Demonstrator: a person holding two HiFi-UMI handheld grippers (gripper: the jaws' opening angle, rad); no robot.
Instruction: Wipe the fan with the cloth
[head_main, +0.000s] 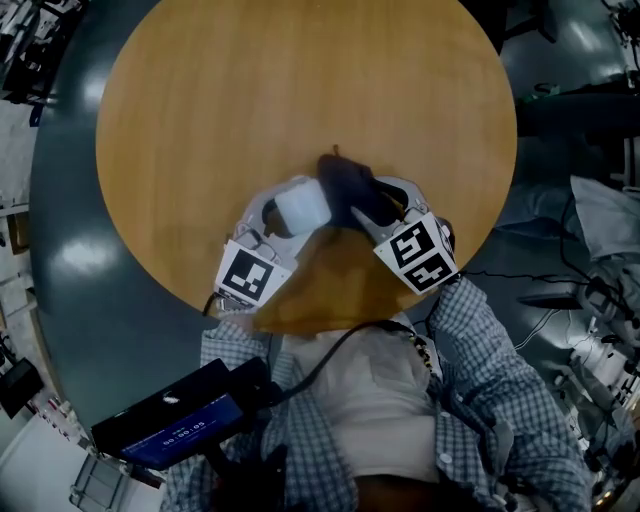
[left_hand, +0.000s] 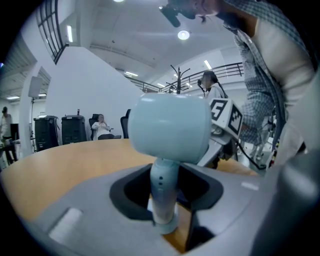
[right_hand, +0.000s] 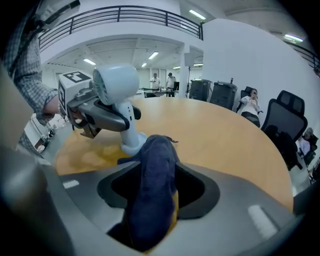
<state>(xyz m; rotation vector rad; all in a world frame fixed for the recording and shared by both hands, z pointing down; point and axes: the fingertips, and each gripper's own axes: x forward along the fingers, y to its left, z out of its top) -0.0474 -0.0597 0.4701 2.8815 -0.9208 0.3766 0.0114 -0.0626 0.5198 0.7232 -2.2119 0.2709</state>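
Observation:
A small pale-blue fan (head_main: 300, 205) stands on the round wooden table (head_main: 250, 90), near its front edge. My left gripper (head_main: 283, 222) is shut on the fan's stem (left_hand: 163, 192), just below the round head (left_hand: 170, 131). The right gripper view shows the fan (right_hand: 116, 82) upright, its foot on the wood, with the left gripper (right_hand: 100, 116) clamped on it. A dark blue cloth (head_main: 348, 188) lies against the fan's right side. My right gripper (head_main: 378, 208) is open, and the cloth (right_hand: 152, 185) lies bunched loosely between its jaws, touching the fan's foot.
The table's rim (head_main: 300, 325) runs just in front of the person's body, and both grippers work close to it. Black office chairs (right_hand: 285, 120) and seated people stand beyond the far side. A coat rack (left_hand: 176, 80) rises in the background.

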